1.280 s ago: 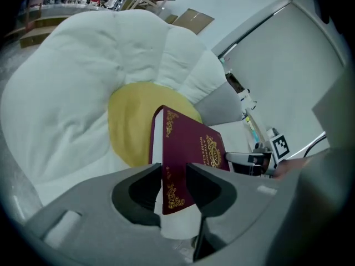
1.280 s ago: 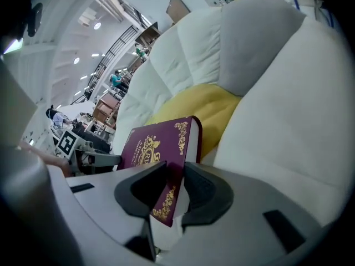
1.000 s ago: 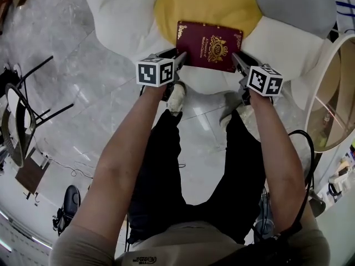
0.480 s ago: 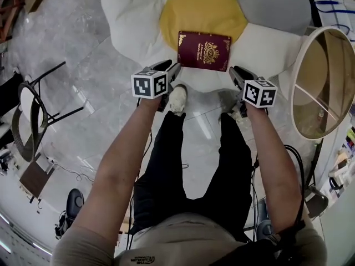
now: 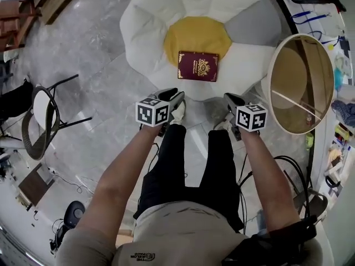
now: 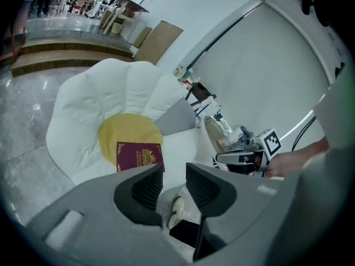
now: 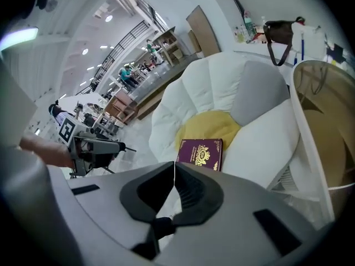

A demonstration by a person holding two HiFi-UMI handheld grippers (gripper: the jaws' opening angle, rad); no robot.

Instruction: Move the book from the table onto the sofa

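A dark red book with gold print lies flat on the flower-shaped sofa, half on its yellow centre. Both grippers hang in the air on the near side of the sofa, apart from the book. My left gripper is open with nothing between its jaws; in its own view the book lies beyond the jaws' left side. My right gripper is shut and empty, its pads meeting in front of the book.
A round glass-topped table with a wooden base stands right of the sofa. A grey cushion sits on the sofa's right petal. A black chair is on the marble floor at left. The person's legs and shoes are below the grippers.
Both grippers have drawn up and back from the book, which stays on the sofa. The right jaws have closed. The head view has risen, so the sofa looks smaller.
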